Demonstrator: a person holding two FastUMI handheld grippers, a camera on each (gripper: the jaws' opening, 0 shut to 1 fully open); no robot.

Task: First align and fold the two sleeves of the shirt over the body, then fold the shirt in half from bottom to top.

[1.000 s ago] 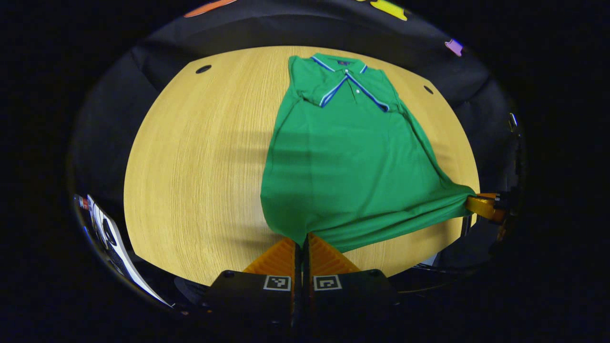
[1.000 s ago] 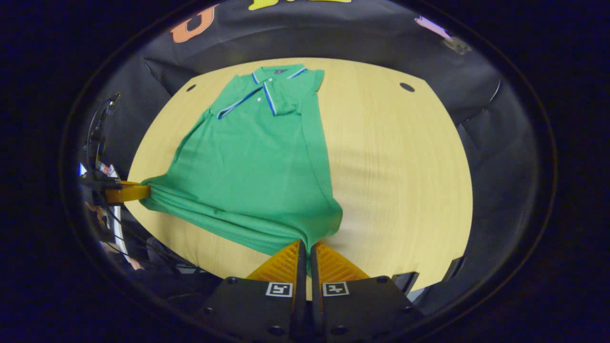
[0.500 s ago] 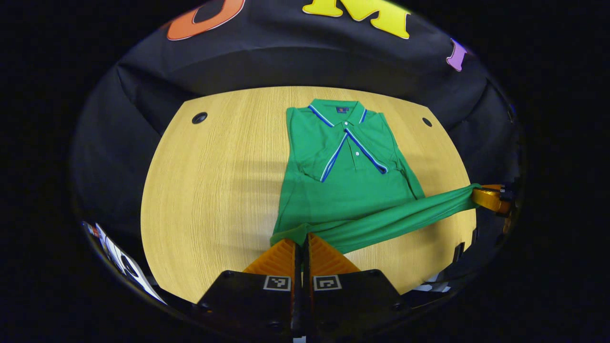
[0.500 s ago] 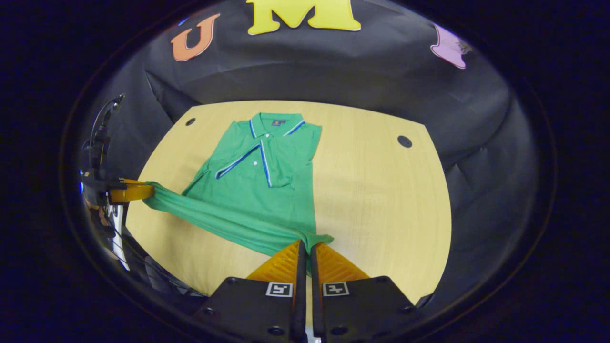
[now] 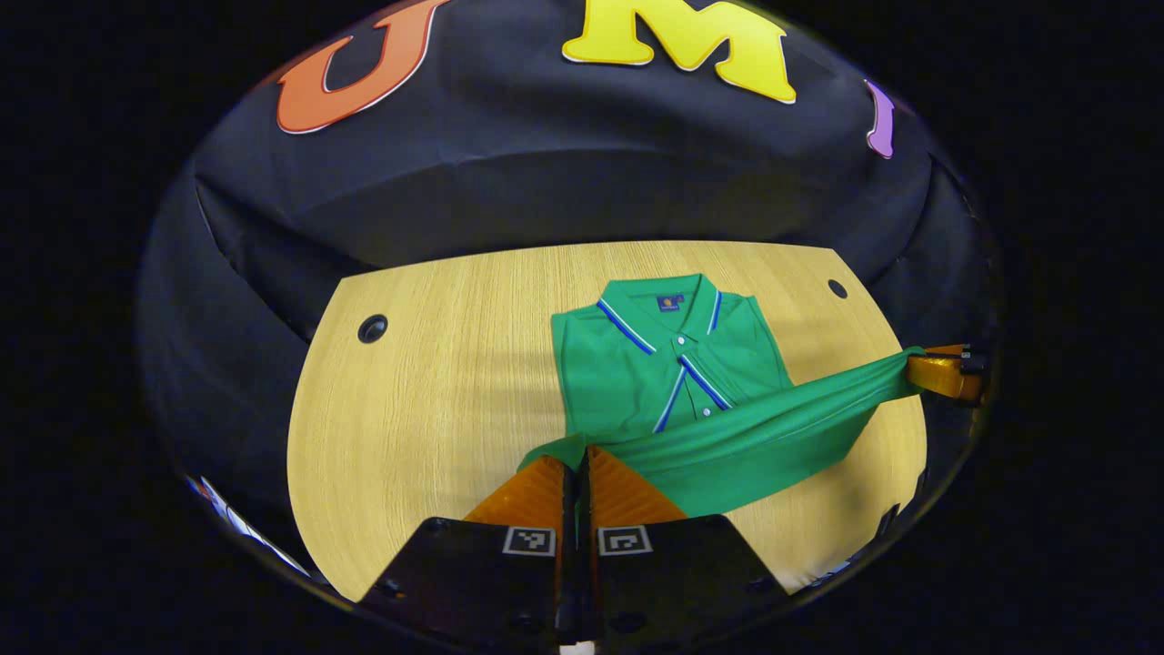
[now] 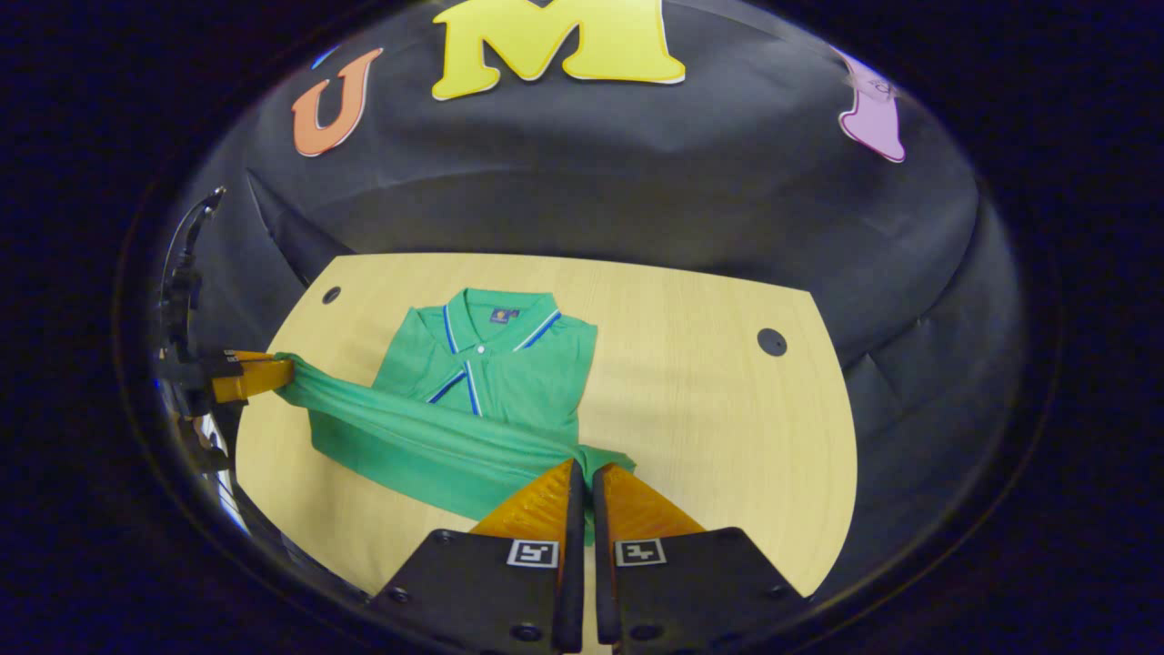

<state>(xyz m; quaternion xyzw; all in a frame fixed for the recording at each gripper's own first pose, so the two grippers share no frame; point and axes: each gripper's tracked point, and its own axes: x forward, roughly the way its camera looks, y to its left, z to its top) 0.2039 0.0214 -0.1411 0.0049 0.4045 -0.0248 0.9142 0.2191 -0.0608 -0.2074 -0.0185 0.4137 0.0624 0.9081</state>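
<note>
Broadly, a light wooden table (image 5: pixel 427 409) spans both views, its top marked by small dark round holes (image 5: pixel 372 327) near the far corners. On it lies a green polo shirt (image 5: pixel 637 373) with blue-and-white trim on the collar (image 5: pixel 668 314), the collar end pointing toward the far edge of the table. Its sleeves are folded in over the body. The bottom hem (image 5: pixel 755 437) is lifted off the table and stretched as a taut band between the two grippers, hanging over the lower chest of the shirt, just below the button placket.

The left gripper (image 5: pixel 576 466) has its fingers pressed together with one hem corner pinched between them; in the right gripper view it appears at the far left (image 6: pixel 273 373), the cloth drawn tight to its tip. The right gripper (image 6: pixel 583 473) is likewise clamped on the other hem corner, and in the left gripper view it sits at the far right (image 5: pixel 914 367) with the fabric pulled up to it.
</note>
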